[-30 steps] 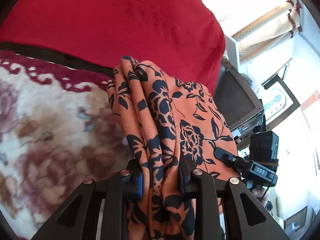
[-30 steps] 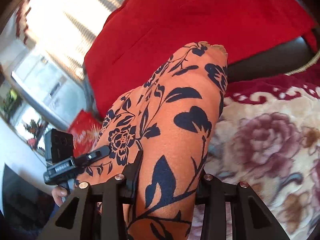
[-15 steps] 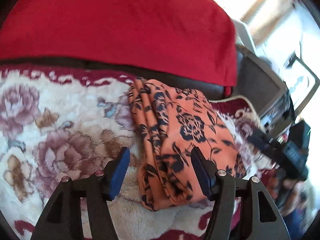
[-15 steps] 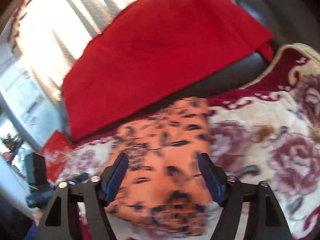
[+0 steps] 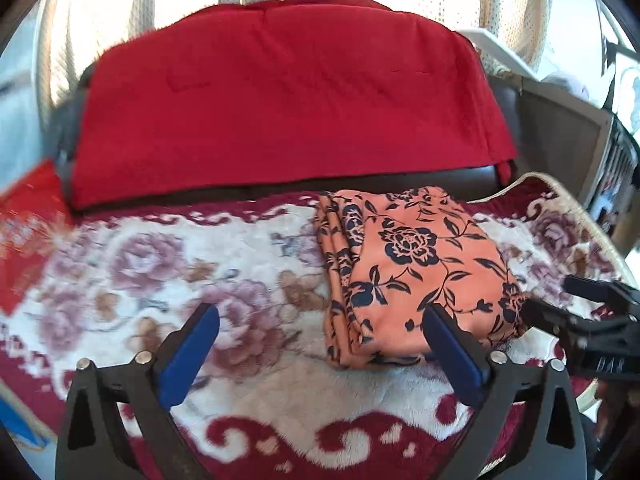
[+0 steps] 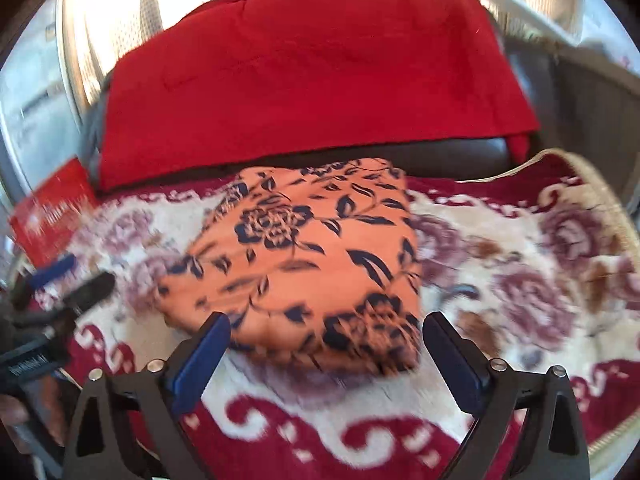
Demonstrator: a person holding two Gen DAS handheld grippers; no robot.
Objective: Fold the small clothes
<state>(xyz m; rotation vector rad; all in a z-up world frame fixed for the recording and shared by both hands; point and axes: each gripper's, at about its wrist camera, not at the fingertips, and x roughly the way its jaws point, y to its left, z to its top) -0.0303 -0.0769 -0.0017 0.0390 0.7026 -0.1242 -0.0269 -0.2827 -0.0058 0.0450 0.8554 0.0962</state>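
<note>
A folded orange garment with a dark blue flower print lies flat on the plush flowered blanket, close to the sofa's back. My left gripper hovers in front of its near left corner. Its jaws are opening wide and its blue pads touch nothing. My right gripper faces the garment from the near side, jaws also opening, the cloth's near edge lying just beyond the pads. Each gripper shows at the edge of the other's view: the right gripper and the left gripper.
A red throw drapes over the dark sofa backrest behind the garment. A red packet lies at the blanket's left end. Bright curtains hang behind the sofa. The blanket's piped edge curves round on the right.
Both grippers were shut on the hanging orange garment. They have opened, let it go and drawn back, and it now lies folded on the blanket.
</note>
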